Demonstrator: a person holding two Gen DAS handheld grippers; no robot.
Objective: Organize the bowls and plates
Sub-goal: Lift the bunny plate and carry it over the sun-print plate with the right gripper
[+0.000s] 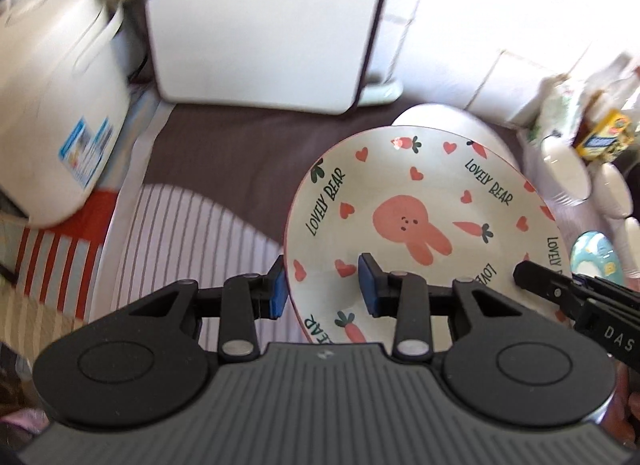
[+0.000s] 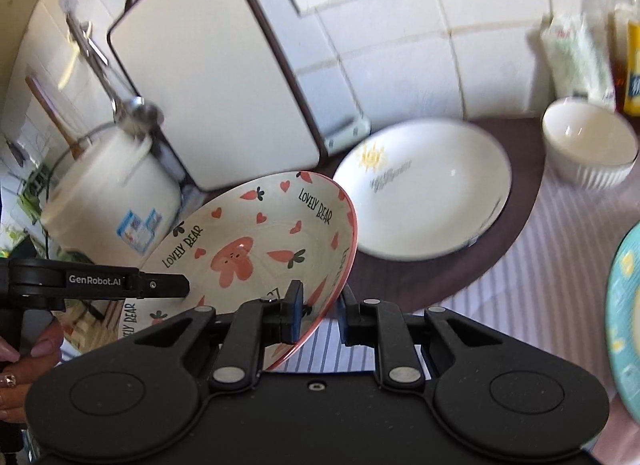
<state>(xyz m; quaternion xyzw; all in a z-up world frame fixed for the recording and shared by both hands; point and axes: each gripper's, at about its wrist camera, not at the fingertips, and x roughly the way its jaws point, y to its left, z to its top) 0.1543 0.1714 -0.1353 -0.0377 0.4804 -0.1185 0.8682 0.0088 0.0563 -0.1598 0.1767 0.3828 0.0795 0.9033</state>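
Note:
A cream plate with a pink rabbit, hearts, carrots and "LOVELY BEAR" lettering is held tilted in the air. My left gripper straddles its near rim with the jaws wide apart, not pressing it. My right gripper is shut on the plate's opposite rim; its finger also shows in the left wrist view. Behind the rabbit plate lies a white plate with a sun print on the table. A white ribbed bowl stands at the right. A blue plate lies at the far right.
A white rice cooker stands at the left. A white cutting board leans on the tiled wall. Packets and bottles crowd the back right corner. White spoons lie at the right. A brown mat and striped cloth cover the table.

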